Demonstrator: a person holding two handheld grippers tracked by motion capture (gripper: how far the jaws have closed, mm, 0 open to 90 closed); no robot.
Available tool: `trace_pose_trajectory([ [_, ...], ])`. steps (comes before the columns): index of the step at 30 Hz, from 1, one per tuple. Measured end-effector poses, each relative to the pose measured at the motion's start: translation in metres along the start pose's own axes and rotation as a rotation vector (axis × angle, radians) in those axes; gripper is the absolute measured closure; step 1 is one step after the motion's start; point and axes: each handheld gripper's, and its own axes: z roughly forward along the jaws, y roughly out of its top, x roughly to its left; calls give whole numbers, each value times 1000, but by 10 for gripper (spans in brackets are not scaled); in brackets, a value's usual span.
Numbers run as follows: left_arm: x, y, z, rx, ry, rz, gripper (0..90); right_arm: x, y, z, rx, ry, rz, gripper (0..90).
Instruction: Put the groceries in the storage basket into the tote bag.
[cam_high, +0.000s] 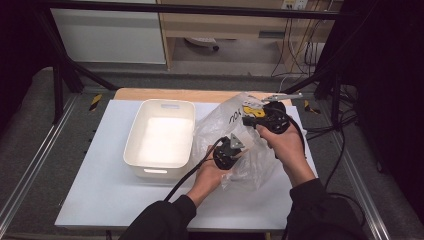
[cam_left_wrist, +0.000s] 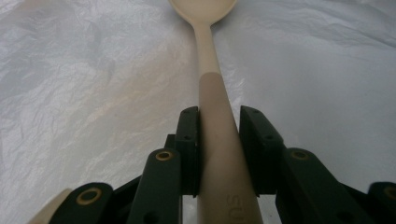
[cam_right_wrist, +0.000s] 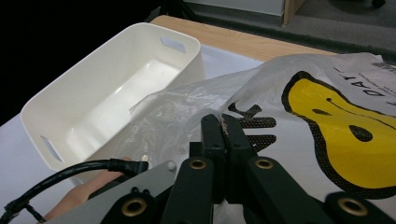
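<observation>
A crinkled clear plastic bag (cam_high: 217, 127) with a yellow face print (cam_right_wrist: 336, 126) stands on the white table, right of the bin. My right gripper (cam_high: 251, 118) is shut on the bag's upper edge, and in the right gripper view its jaws (cam_right_wrist: 223, 122) pinch the thin film. My left gripper (cam_high: 239, 144) reaches into the bag. In the left gripper view the left gripper (cam_left_wrist: 219, 114) is shut on the handle of a beige spoon (cam_left_wrist: 211, 88), whose bowl points away, with bag film all around it.
A white rectangular bin (cam_high: 134, 137) with handle slots sits left of the bag, its inside bare (cam_right_wrist: 98, 88). The white tabletop (cam_high: 100, 190) lies on a wooden board (cam_high: 150, 94). Black frame bars and cables run along the right side.
</observation>
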Motion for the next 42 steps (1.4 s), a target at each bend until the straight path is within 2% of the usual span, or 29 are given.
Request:
trace_pose_trajectory([
  [5, 0, 6, 4, -38, 24, -9, 694, 2, 0, -2, -8, 9, -2, 900],
  [10, 0, 9, 10, -34, 38, 18, 694, 3, 2, -3, -9, 13, -5, 900],
  [14, 3, 7, 17, -29, 52, 4, 694, 5, 3, -4, -13, 16, -9, 900],
  [16, 5, 6, 20, -35, 47, -8, 694, 7, 4, -5, -13, 16, -12, 900],
  [20, 7, 7, 21, -46, 64, -8, 694, 8, 4, -6, -14, 21, -18, 900],
  [24, 9, 10, 19, -73, 77, -13, 694, 9, 5, -7, -16, 25, -19, 900],
  [25, 10, 11, 18, -83, 90, 2, 694, 9, 5, -7, -16, 27, -21, 900],
  [28, 10, 12, 21, -105, 83, -25, 694, 11, 5, -8, -20, 29, -21, 900],
  [33, 10, 11, 28, -101, 97, -27, 695, 9, 2, -7, -15, 28, -18, 900],
  [38, 16, 5, 34, -50, 116, -9, 695, 6, -1, -4, -2, 19, -13, 900],
  [42, 18, 2, 40, -38, 109, -23, 694, 4, -3, -2, 4, 23, -7, 900],
])
